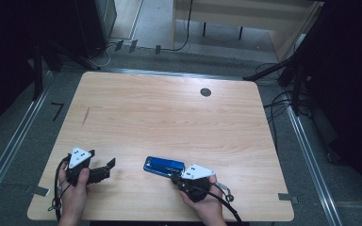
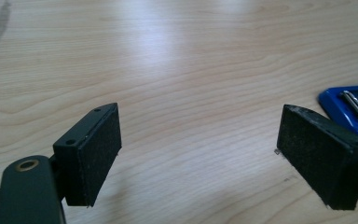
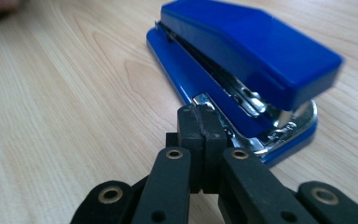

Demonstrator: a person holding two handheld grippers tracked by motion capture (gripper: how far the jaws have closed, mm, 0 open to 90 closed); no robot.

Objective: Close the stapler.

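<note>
Stapler, blue, no legible markings; right gripper jaws clenched empty beside it; left gripper jaws spread.

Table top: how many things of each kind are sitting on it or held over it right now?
Blue stapler: 1
Hand-held grippers: 2, the left gripper and the right gripper
Total: 3

I see the stapler lying on the table near my front edge, my right gripper just beside its right end, my left gripper well off to its left, 1 round hole far behind.
</note>
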